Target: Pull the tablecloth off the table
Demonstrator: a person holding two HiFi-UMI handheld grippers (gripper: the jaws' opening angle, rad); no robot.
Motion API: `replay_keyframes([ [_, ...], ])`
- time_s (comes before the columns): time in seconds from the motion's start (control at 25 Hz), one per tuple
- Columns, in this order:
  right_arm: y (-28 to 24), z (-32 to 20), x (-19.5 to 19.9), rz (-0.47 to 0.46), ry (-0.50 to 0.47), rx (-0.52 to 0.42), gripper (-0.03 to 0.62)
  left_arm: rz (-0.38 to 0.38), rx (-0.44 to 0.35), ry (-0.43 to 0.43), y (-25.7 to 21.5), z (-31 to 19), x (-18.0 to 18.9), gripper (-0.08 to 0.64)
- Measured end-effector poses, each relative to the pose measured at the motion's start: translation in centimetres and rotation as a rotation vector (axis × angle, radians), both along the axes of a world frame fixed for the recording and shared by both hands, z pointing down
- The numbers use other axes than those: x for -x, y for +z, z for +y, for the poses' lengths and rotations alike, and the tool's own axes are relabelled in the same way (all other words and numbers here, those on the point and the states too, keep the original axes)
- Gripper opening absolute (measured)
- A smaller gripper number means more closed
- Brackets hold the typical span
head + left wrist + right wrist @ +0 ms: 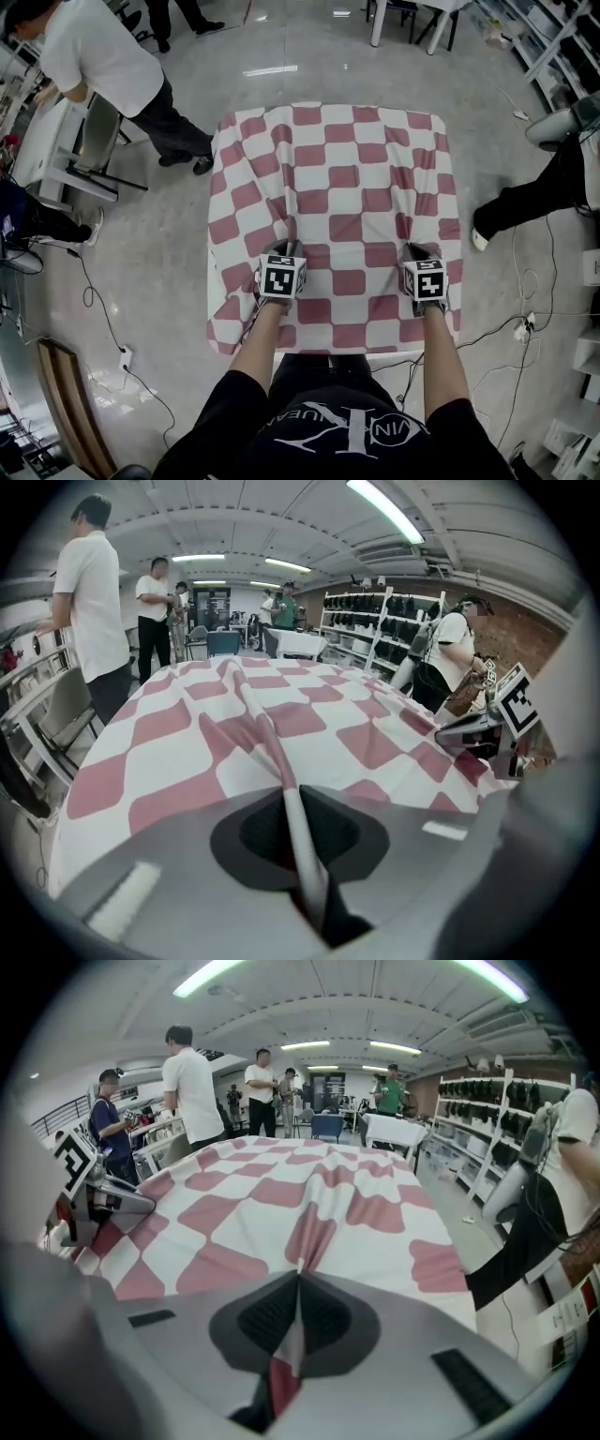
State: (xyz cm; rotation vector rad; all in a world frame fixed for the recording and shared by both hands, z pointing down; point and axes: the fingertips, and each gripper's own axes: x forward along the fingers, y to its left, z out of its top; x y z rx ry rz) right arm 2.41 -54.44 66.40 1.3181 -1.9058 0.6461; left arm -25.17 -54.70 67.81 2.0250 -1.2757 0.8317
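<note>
A red-and-white checked tablecloth (337,159) covers the square table. My left gripper (284,248) is shut on a pinched ridge of the cloth near the front left; in the left gripper view the tablecloth (281,705) runs as a fold between the jaws of the left gripper (292,803). At the front right, my right gripper (417,251) is likewise shut on a fold. In the right gripper view the tablecloth (309,1194) bunches into the closed right gripper (298,1283). Wrinkles radiate from both pinch points.
A person in a white shirt (103,56) leans over a desk (42,141) at the far left. Another person's leg (525,202) is to the right of the table. Cables (103,309) trail on the floor on both sides. Shelving (375,621) lines the far wall.
</note>
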Motion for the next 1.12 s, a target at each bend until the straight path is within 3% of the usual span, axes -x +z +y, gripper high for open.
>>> replay_keyframes([
  [0.24,-1.4,2.0,-0.6,-0.099,0.016,-0.036,0.011,0.103,0.034,-0.036,-0.7,1.9,-0.1,0.021],
  [0.88,-5.6,6.4,-1.8,-0.219,-0.076,-0.113,0.011,0.223,-0.071,-0.193,-5.7,6.7,-0.6,0.018],
  [1.12,-5.3,12.0,-3.1,-0.281,-0.12,-0.151,0.011,0.264,-0.142,-0.246,-6.3,13.1,-1.7,0.018],
])
